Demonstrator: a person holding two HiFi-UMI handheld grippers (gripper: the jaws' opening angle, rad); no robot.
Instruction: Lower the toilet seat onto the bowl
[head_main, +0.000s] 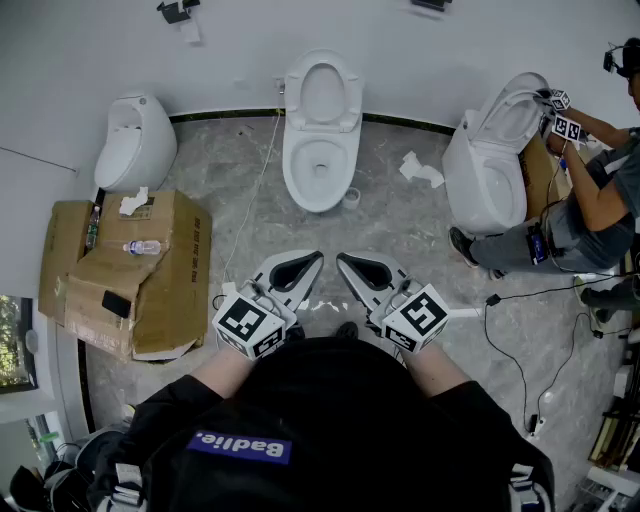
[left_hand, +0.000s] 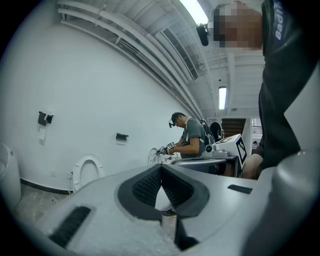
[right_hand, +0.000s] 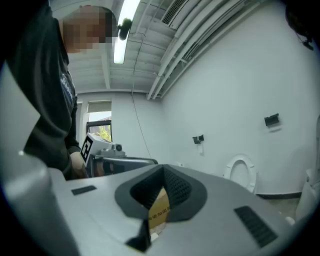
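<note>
Holding left tongs (head_main: 315, 258) and right tongs (head_main: 343, 260) pressed together, empty, well short of the toilet seat (head_main: 322, 90), raised against the wall (head_main: 200, 50) at the floor's (head_main: 240, 210) far edge. Step close, spread one pair, pinch the seat rim, ease down onto the bowl (head_main: 318, 168) slowly.

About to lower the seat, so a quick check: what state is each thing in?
Middle toilet seat: raised against the wall.
Right toilet seat: raised.
Left gripper: shut, empty.
Right gripper: shut, empty.
Water bottle: lying on its side on the cardboard.
</note>
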